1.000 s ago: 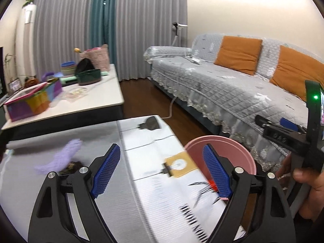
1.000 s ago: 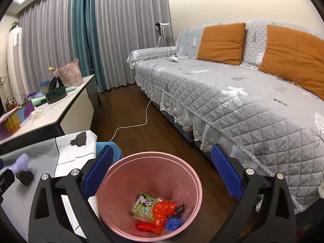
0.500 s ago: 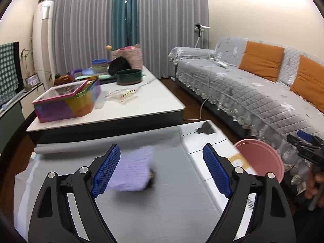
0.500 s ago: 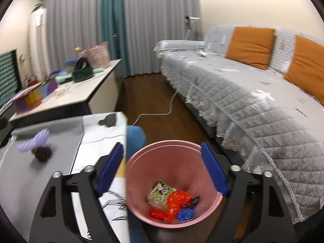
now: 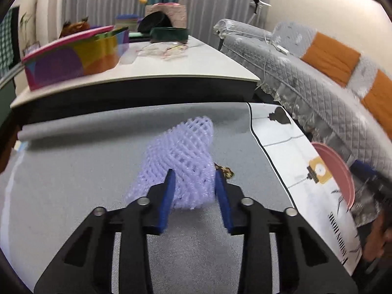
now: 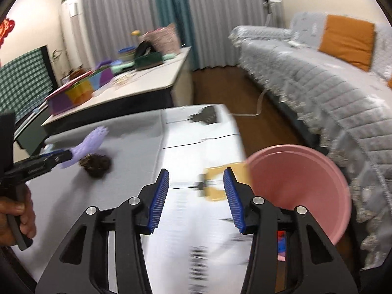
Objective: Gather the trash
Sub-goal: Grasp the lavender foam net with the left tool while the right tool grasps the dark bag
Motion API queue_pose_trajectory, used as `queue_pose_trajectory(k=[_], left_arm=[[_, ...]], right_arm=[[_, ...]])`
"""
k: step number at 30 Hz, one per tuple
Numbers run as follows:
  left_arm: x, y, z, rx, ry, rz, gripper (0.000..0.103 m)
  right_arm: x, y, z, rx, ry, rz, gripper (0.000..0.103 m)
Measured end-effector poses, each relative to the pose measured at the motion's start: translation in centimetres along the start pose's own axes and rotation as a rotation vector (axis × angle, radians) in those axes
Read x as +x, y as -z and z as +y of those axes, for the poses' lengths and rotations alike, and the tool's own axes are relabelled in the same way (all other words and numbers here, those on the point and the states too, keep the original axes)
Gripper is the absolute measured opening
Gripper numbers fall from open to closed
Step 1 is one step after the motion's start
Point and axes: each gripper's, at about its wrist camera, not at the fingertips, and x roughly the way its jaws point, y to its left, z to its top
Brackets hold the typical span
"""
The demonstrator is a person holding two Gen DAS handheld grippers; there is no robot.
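Observation:
A purple foam fruit net [image 5: 181, 161] lies on the grey table mat [image 5: 73, 171]. My left gripper [image 5: 194, 183] is shut on its near end, blue pads pressing both sides. The net also shows in the right wrist view [image 6: 88, 144], with a dark brown crumpled lump [image 6: 96, 163] beside it; a bit of that lump [image 5: 226, 171] peeks out right of the net. The pink trash bin [image 6: 296, 183] stands off the table's right edge, with coloured wrappers inside. My right gripper [image 6: 196, 186] is open and empty above the white printed table cover [image 6: 196, 134], left of the bin.
A long white side table [image 5: 171, 66] behind holds a rainbow box [image 5: 73, 54], a dark green bowl [image 5: 169, 33] and other items. A grey quilted sofa [image 6: 318, 78] with orange cushions runs along the right. A cable lies on the wood floor.
My left gripper moved forward onto the purple net and closed on it. My right gripper swung left, away from above the bin to over the table, and narrowed somewhat.

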Motion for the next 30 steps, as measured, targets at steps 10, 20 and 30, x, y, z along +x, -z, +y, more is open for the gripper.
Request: queue_pose_trajectory(k=[10,20,30], left_arm=[[1.8,0.6,3.1,-0.094,-0.005,0.108,0.013],[2.5,1.0,4.7,-0.125,-0.038,0.127,0.012],[3.0,1.5,6.3,-0.148,-0.049,0.145,0.012]], right_arm=[[5.9,-0.7,11.0,-0.127,-0.174,0.067,0.050],[10.4,-2.2,14.7,-0.144,-0.218,0.107,0.053],[12.6,-1.3,16.0,-0.161,-0.250,0.156,0.023]])
